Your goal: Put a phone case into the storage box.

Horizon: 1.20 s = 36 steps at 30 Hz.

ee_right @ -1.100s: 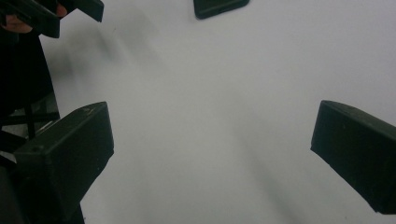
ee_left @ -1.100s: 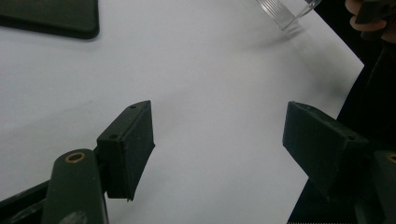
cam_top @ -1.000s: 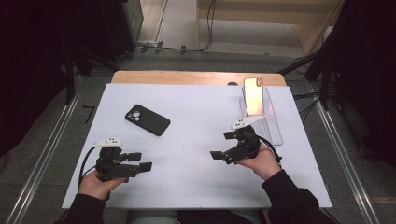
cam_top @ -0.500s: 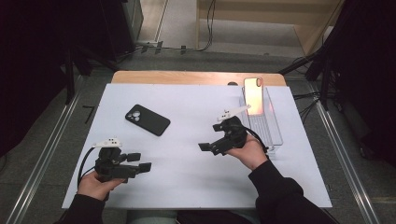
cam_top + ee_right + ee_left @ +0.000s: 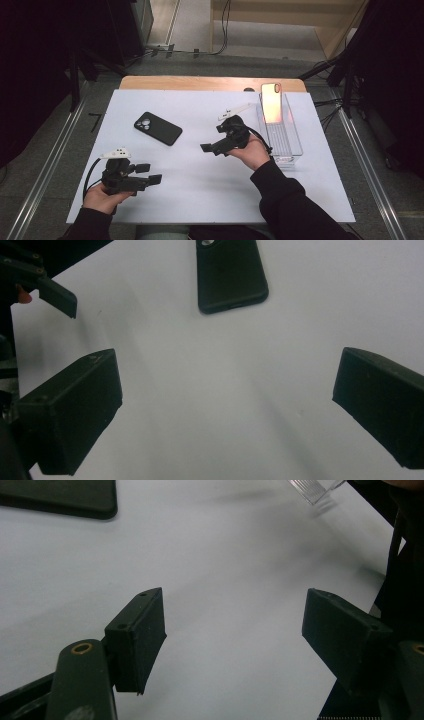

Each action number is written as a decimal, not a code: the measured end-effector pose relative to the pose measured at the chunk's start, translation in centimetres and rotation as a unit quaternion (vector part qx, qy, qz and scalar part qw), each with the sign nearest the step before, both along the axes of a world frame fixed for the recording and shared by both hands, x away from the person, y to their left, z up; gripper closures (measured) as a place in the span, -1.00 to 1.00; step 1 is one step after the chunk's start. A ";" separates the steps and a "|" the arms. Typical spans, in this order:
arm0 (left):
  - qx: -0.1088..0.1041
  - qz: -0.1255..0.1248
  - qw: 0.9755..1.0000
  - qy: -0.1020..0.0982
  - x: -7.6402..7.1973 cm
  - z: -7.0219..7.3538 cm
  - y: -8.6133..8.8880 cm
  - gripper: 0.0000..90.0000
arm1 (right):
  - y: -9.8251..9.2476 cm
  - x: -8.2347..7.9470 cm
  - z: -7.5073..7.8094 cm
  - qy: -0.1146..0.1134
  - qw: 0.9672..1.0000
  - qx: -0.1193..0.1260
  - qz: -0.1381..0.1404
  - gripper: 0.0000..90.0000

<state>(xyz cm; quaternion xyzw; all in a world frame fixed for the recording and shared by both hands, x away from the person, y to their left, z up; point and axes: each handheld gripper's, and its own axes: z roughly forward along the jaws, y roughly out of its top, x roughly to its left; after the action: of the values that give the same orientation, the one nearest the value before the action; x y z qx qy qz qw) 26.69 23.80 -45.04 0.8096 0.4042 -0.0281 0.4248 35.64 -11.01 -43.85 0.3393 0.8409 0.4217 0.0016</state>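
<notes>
A lab: white-topped table amid floor cables and dark stands.

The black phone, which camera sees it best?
The high view: the whole phone lies flat on the white table. The right gripper view shows its lower part, the left gripper view just an edge at top left.

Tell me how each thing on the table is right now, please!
black phone: lying flat, camera side up, untouched.
clear box: upright, open at the top.
shiny phone: standing on end in the clear box.
left gripper: open, holding nothing.
right gripper: open, holding nothing, pointed at the black phone.
</notes>
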 end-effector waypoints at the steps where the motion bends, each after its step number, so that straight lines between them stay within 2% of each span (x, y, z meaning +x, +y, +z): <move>1: 0.001 0.000 1.000 0.000 0.0 0.0 0.0 -0.43 | 0.2 0.2 0.0 -0.002 1.000 -0.001 0.000 -1.00; 5: 0.002 0.000 1.000 0.002 0.1 -0.1 -0.1 -0.43 | 0.9 1.2 0.1 -0.005 1.000 0.006 -0.003 -1.00; 15: 0.005 0.000 1.000 -0.002 0.1 -0.2 -0.2 -0.43 | 2.9 3.5 -0.4 0.004 1.000 0.000 0.000 -1.00; 20: 0.004 0.000 1.000 0.000 0.2 -0.2 -0.2 -0.43 | 4.2 4.6 -0.3 -0.001 1.000 0.002 0.010 -1.00; 22: 0.002 -0.002 1.000 0.004 0.3 -0.2 -0.2 -0.43 | 4.6 4.9 -0.3 -0.001 1.000 0.001 0.015 -1.00; 36: 0.004 0.001 1.000 0.000 0.2 -0.1 0.0 -0.43 | 8.1 6.7 -1.1 0.008 1.000 -0.001 0.024 -1.00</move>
<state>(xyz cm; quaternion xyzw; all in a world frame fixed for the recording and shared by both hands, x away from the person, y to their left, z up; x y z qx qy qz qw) 26.93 23.79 -45.15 0.8109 0.4048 -0.0263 0.4218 42.34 -2.94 -44.95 0.3223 0.8492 0.4180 -0.0155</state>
